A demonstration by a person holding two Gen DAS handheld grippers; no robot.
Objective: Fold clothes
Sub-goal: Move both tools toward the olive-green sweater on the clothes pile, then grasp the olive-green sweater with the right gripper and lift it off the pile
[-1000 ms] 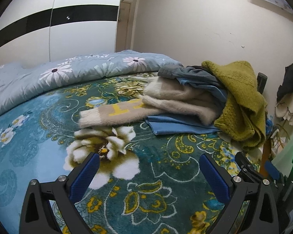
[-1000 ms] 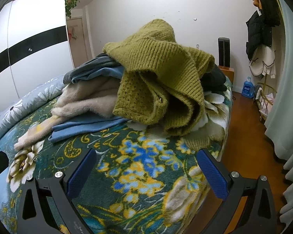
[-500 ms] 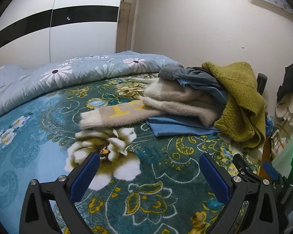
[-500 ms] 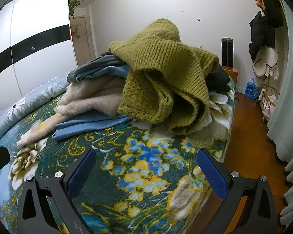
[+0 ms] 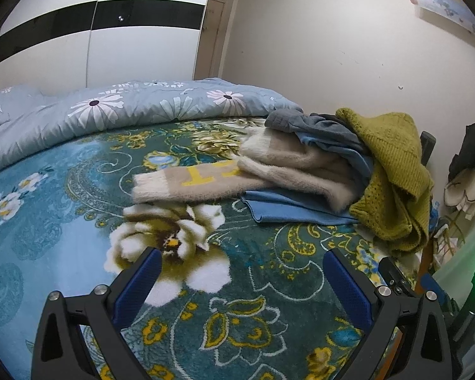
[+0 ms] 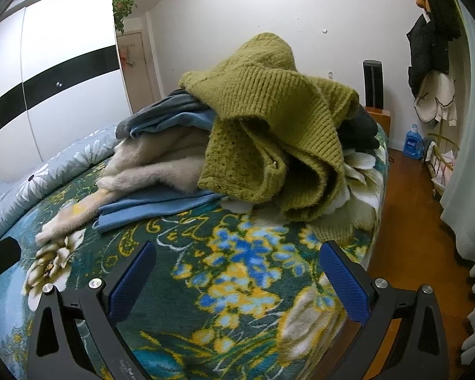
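change vs 1 s ago: honestly not much. Both grippers have crept a bit closer to the clothes, so the pile looks slightly bigger in both views. None of the garments have shifted.

writing: yellow block letters on the cream sleeve, looks like a "T" plus 1 more letter I can't make out. The blue bottle (image 6: 413,142) on the floor far right has a label, too small to read.

bed blanket (image 5: 79,209): teal with big cream and yellow flowers, everything sits on it. A blue-grey daisy duvet (image 5: 136,110) is bunched along the far left side.

clothes pile (image 5: 326,164): heaped at the far right end of the bed, unfolded, about 4 pieces tangled together.

olive knit sweater (image 6: 269,126): chunky ribbed knit, on top of the heap, draping down toward the right edge of the bed.

cream fuzzy sweater (image 5: 288,167): under the olive one, 1 sleeve stretched out flat to the left.

blue garments: a flat light blue piece (image 5: 288,210) at the bottom, a grey-blue one (image 6: 161,117) crumpled near the top.

left gripper (image 5: 242,267): spread wide, nothing in it, hovering over the blanket short of the pile.

right gripper (image 6: 237,261): same deal, wide apart and empty, near the olive sweater but not touching.
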